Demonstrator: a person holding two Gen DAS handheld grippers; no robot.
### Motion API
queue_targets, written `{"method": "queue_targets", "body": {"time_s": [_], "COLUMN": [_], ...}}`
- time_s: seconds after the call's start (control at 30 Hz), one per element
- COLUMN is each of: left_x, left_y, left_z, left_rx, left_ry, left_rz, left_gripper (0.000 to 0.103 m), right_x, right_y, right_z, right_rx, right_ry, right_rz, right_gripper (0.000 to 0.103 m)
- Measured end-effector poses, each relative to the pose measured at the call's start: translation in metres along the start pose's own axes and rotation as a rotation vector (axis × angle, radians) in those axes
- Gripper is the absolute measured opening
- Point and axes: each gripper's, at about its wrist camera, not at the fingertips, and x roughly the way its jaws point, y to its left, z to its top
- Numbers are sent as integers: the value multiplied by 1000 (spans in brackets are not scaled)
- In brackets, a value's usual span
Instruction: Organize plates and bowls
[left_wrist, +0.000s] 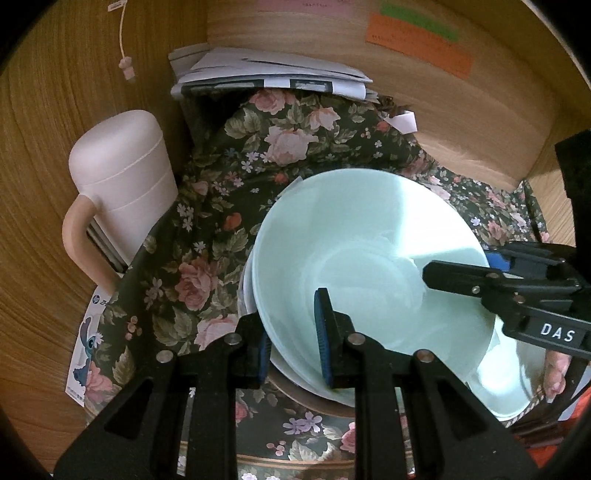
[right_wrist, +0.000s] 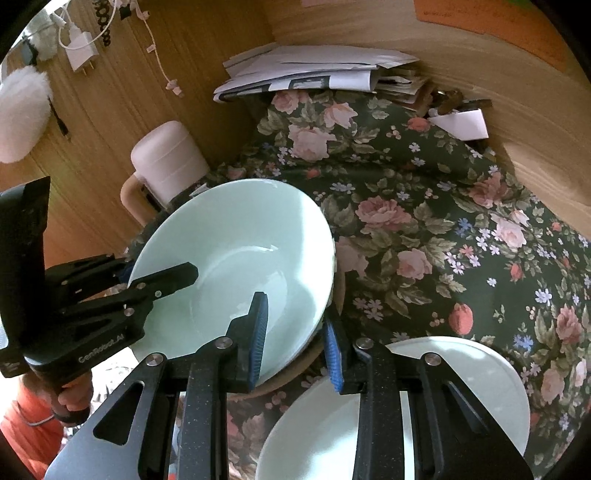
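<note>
Desk: wood grain, filling the left and top of both views; most of its middle lies under a dark floral cloth.

Pale green bowl: centre of the left wrist view, left of centre in the right wrist view. It sits tilted on further pale dishes, whose edges show under its lower left rim; how many there are cannot be told. Both grippers hold it by the rim, on opposite sides.

White plate: lower right of the right wrist view, lying on the cloth apart from the bowl stack, partly hidden behind the gripper frame.

Pink lidded mug: left of the left wrist view, standing beside the cloth's edge.

Stack of papers: top centre, against the wall.

Left gripper: bottom centre of its own view, jaws drawn narrow on the bowl's near rim, one pad inside and one outside. It points steeply down.

Right gripper: bottom centre of its view, jaws likewise narrow and clamped on the bowl's rim, pitched steeply down.

Person's hand: lower left of the right wrist view, gripping the left tool's handle (an orange sleeve shows beneath).

Progress, as a judgement: stacking looks partly done, the bowl being seated on its pile; the white plate remains loose.
</note>
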Motion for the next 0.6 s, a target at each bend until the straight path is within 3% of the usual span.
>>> {"method": "queue_targets", "body": {"time_s": [0.4,0.5,0.6], "left_x": [6,7,4], "left_y": [-8,-10,-14], "left_z": [9,12,15], "left_rx": [54,77,91], "left_ry": [-14,5,1], "left_rz": [45,24,28], "left_gripper": [22,35,40], "right_x": [-6,-7,-10], "right_y": [-10,-9,-7], "right_z": [0,-1,0], "right_rx": [17,16,12], "right_ry": [-21,-26,-42], "right_rz": [-3,1,-2], "right_gripper": [28,30,36]}}
